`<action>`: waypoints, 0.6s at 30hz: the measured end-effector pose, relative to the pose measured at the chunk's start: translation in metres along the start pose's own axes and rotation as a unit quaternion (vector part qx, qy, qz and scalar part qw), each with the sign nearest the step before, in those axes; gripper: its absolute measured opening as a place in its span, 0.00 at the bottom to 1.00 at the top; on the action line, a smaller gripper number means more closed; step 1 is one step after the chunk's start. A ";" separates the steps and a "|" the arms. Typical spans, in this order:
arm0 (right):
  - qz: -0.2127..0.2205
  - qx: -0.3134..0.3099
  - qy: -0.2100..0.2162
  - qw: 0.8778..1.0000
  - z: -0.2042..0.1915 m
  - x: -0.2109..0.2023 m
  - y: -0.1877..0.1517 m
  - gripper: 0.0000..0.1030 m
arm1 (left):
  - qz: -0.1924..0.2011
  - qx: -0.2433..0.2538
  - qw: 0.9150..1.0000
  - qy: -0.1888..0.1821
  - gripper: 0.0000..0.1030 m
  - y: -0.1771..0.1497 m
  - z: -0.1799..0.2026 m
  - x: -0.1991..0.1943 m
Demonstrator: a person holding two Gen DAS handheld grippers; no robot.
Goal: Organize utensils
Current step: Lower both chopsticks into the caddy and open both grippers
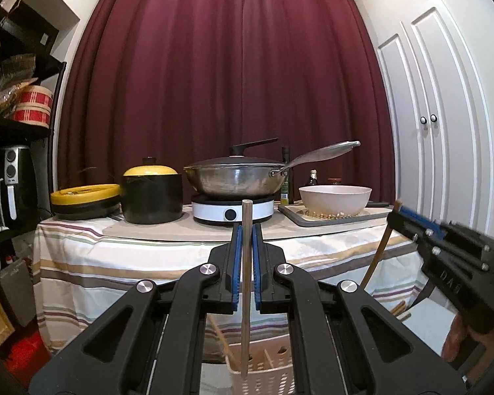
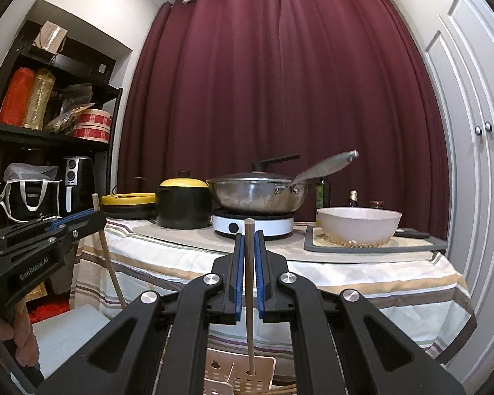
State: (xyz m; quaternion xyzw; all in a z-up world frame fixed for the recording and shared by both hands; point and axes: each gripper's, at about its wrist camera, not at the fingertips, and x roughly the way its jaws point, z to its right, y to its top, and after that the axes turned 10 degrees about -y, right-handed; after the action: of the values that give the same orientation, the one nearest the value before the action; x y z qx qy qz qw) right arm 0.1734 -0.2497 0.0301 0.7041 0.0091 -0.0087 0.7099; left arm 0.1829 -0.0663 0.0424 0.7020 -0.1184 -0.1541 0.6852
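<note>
gripping one upright chopstick [image 1: 246, 263] in closed blue pads, left gripper [image 1: 246, 230] sits above the caddy [image 1: 261, 375]; right gripper [image 2: 249, 240] likewise clamps another chopstick [image 2: 249, 279].

Bench [image 1: 168, 230] far side, left to right: lidded flat pan [image 1: 85, 200], casserole pot [image 1: 152, 194], wok [image 1: 237, 181] on induction hob [image 1: 232, 210], bottles [image 1: 286, 177] behind, bowl [image 1: 334, 199] on tray [image 1: 375, 215]. Utensil basket [image 1: 263, 372] near, below bench. Shelving [image 2: 49, 138] far left.

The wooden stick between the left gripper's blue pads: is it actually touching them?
Cannot tell. In the left wrist view the chopstick stands upright between the left gripper pads, with thin slivers of background seemingly on both sides, but fisheye distortion prevents certainty.
</note>
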 end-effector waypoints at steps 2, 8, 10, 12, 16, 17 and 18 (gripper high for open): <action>-0.005 0.003 0.000 1.000 0.001 0.006 -0.002 0.06 | 0.001 0.000 1.000 -0.003 0.06 0.002 0.001 0.005; -0.008 0.002 -0.001 1.000 0.001 0.014 -0.006 0.06 | 0.013 0.008 1.000 -0.007 0.06 0.011 0.004 0.008; -0.009 0.004 -0.002 1.000 0.003 0.016 -0.006 0.06 | 0.016 0.008 1.000 -0.005 0.06 0.012 0.004 0.010; -0.010 0.006 -0.002 1.000 0.003 0.017 -0.006 0.06 | 0.017 0.009 1.000 -0.003 0.06 0.011 0.003 0.013; -0.013 0.004 -0.003 1.000 0.003 0.020 -0.010 0.06 | 0.014 0.008 1.000 -0.001 0.06 0.004 0.001 0.021; -0.015 0.003 -0.002 1.000 0.002 0.021 -0.012 0.06 | 0.011 0.004 1.000 -0.002 0.06 0.000 -0.001 0.025; -0.017 0.002 -0.002 1.000 0.001 0.022 -0.014 0.06 | 0.008 0.001 1.000 -0.002 0.06 -0.003 -0.003 0.028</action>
State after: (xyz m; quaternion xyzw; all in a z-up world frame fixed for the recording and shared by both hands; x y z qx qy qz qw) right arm 0.1951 -0.2509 0.0159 0.7056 0.0193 -0.0221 0.7080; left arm 0.2099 -0.0742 0.0376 0.7014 -0.1256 -0.1498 0.6854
